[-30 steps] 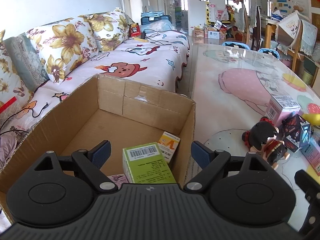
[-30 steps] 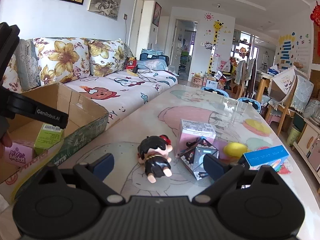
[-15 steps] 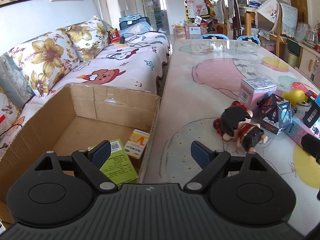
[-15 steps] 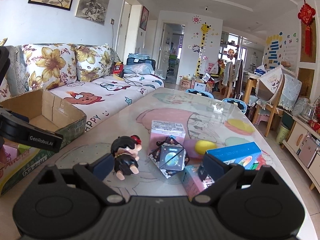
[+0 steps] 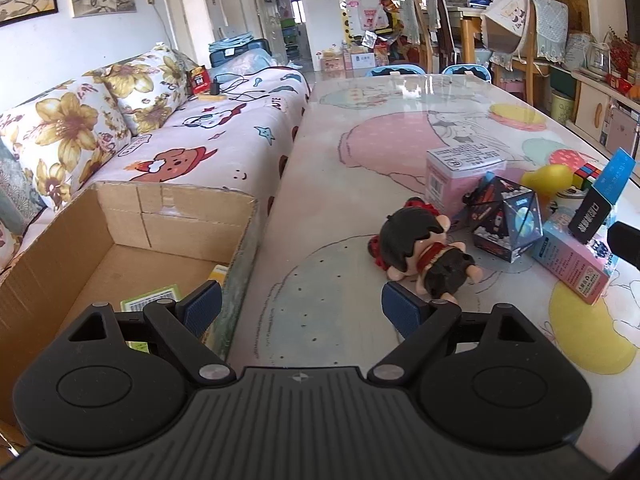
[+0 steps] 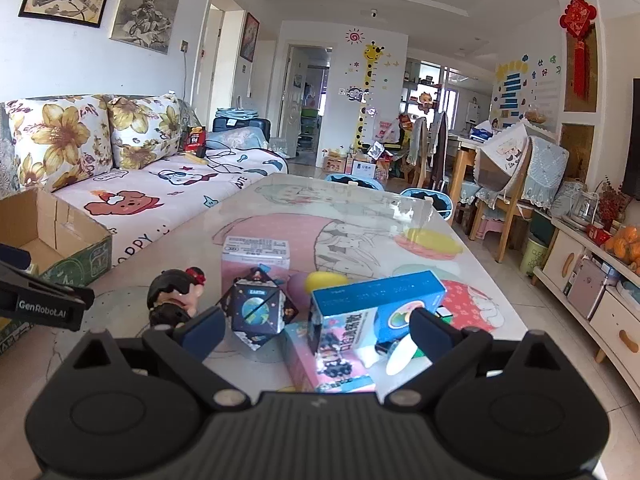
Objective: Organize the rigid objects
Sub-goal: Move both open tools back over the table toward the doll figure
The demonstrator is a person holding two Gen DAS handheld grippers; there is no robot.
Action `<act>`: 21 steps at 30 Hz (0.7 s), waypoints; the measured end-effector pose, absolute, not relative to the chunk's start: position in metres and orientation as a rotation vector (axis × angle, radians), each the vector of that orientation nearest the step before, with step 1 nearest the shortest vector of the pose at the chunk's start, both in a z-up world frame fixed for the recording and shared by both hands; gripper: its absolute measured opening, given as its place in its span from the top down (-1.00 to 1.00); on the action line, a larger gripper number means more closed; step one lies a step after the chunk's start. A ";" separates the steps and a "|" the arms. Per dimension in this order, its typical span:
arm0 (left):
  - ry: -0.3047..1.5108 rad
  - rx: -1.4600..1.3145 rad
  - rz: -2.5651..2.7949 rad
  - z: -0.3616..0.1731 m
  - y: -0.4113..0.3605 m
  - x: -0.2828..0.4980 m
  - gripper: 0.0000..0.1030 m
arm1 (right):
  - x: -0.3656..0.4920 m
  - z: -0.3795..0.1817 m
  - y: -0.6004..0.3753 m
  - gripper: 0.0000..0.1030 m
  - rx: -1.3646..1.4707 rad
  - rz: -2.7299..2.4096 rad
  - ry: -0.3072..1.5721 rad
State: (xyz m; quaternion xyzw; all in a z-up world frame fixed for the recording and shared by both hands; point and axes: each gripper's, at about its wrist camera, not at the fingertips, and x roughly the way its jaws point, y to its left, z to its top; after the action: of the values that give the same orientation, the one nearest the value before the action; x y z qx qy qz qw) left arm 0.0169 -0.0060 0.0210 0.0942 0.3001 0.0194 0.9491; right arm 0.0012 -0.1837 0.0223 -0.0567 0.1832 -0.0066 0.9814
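Jaws of both grippers spread, empty; left gripper (image 5: 301,304) now off the cardboard box (image 5: 132,216), nearer the doll (image 5: 420,252).

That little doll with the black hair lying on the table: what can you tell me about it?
The doll is a small glossy figurine, plastic by the look of it, with a big rounded black hairdo, a red ornament at the head, a red scarf, dark clothes and bare peach-coloured limbs. It lies tipped over on the patterned table, feet toward the left gripper, whose open jaws do not touch it. Just behind it stand a pink box and a dark space-themed polyhedron toy; whether they touch the doll is unclear.
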 end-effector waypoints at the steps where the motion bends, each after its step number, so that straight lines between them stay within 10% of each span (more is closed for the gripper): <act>1: 0.610 0.193 0.035 0.021 -0.006 0.016 -1.00 | 0.002 0.022 -0.187 -0.91 -0.112 -0.018 0.370; 21: 0.582 0.215 -0.053 0.020 -0.009 0.017 -1.00 | 0.028 0.008 -0.222 -0.98 -0.047 -0.048 0.422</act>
State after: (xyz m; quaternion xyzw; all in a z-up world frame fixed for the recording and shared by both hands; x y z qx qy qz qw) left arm 0.0173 -0.0090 0.0202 0.1060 0.2864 -0.0262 0.9519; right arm 0.0279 -0.2216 0.0081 -0.0233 0.2096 -0.0239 0.9772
